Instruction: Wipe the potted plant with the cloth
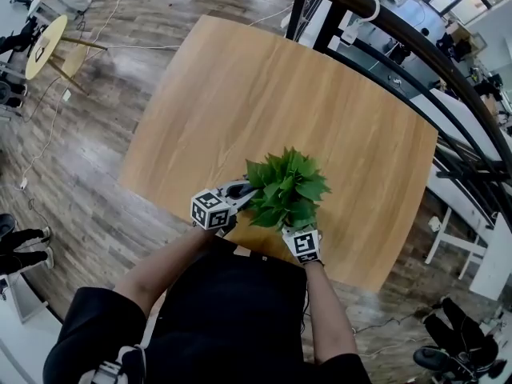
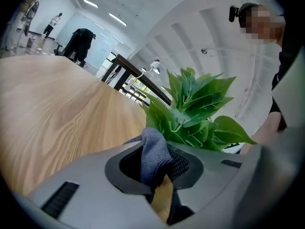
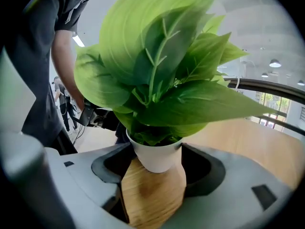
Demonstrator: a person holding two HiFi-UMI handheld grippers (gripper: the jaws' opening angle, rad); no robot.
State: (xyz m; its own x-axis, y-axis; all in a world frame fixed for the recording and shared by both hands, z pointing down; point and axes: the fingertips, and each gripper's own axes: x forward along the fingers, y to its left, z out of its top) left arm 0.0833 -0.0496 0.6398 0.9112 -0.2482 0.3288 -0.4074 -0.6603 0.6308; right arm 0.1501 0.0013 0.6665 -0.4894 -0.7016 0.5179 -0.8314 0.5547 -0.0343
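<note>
A leafy green potted plant (image 1: 286, 189) stands near the front edge of the wooden table (image 1: 240, 94). Its small white pot (image 3: 156, 155) rests on the wood between the wide-set jaws of my right gripper (image 3: 155, 166). I see no firm squeeze on it. In the head view the right gripper (image 1: 298, 229) reaches in under the leaves from the near side. My left gripper (image 2: 157, 173) is shut on a grey-blue cloth (image 2: 153, 151), which bulges out of the jaws. It sits just left of the plant (image 2: 195, 113), and in the head view the left gripper (image 1: 240, 192) is at the foliage's left edge.
A dark curved railing (image 1: 416, 46) runs past the table's far right side. A round yellow stool (image 1: 44, 46) stands on the plank floor at the upper left. Cables trail over the floor (image 1: 48, 142). White furniture (image 1: 480, 238) stands at the right.
</note>
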